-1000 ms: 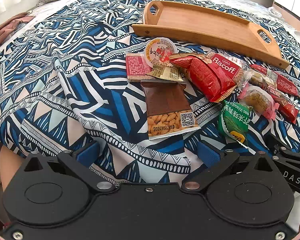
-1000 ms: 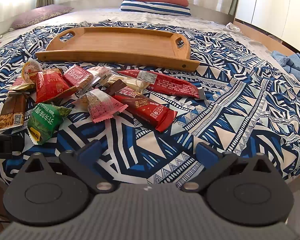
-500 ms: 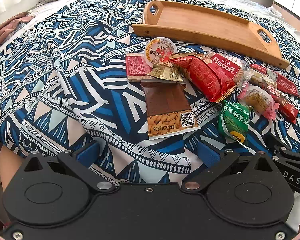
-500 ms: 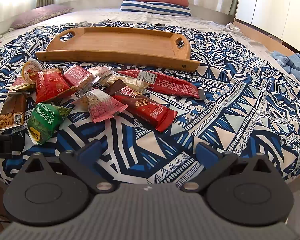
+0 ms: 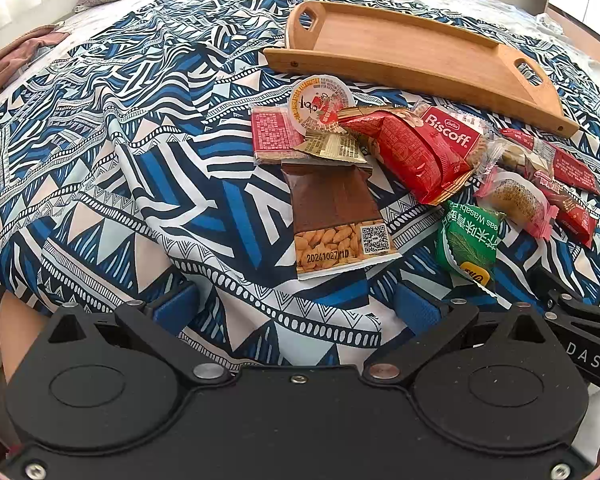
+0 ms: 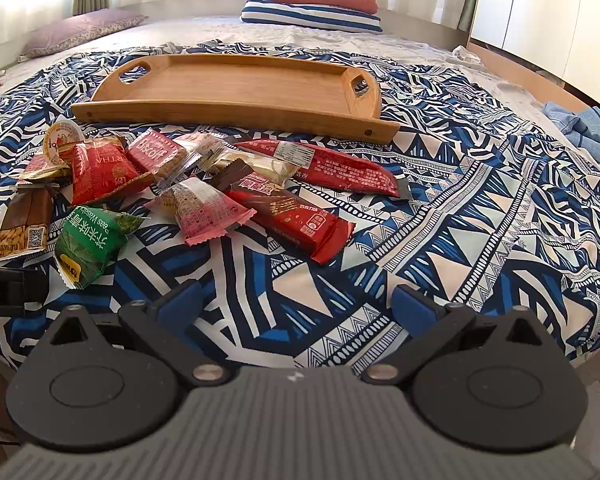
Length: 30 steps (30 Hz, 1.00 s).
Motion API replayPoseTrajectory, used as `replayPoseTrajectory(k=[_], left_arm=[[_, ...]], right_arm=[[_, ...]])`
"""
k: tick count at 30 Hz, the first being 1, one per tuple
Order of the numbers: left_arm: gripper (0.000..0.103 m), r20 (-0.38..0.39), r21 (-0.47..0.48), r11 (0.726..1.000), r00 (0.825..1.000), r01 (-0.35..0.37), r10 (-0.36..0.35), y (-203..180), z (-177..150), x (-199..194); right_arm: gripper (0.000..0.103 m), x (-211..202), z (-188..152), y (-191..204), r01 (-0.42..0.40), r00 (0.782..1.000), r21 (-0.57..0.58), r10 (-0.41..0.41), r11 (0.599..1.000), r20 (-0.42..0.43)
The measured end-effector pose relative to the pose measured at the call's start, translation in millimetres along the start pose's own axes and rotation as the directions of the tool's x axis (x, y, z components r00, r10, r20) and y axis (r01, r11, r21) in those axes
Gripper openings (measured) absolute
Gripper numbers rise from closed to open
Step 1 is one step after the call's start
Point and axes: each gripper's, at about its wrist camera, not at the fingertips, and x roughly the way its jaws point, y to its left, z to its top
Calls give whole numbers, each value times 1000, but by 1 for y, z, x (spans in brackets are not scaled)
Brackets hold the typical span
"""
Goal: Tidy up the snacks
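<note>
Several wrapped snacks lie in a loose pile on the patterned bedspread: a brown peanut packet, a green wasabi peas pack, a red Biscoff pack, a round jelly cup, a pink-wrapped cake and two red bars. An empty wooden tray lies behind them; it also shows in the right wrist view. My left gripper is open and empty, just short of the peanut packet. My right gripper is open and empty, in front of the red bars.
The blue and white bedspread covers the bed. Pillows lie at the far end. Blue cloth lies at the bed's right edge. The bed's near edge runs just under both grippers.
</note>
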Motion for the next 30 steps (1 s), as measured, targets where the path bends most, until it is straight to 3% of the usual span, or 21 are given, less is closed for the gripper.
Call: replayPoseTrajectory(k=[30], left_arm=[[103,-1,7,1000,1000,5,-5,2,1,-1]], right_arm=[[103,4,6,4,10,1000,-11,-10,1000,-20]])
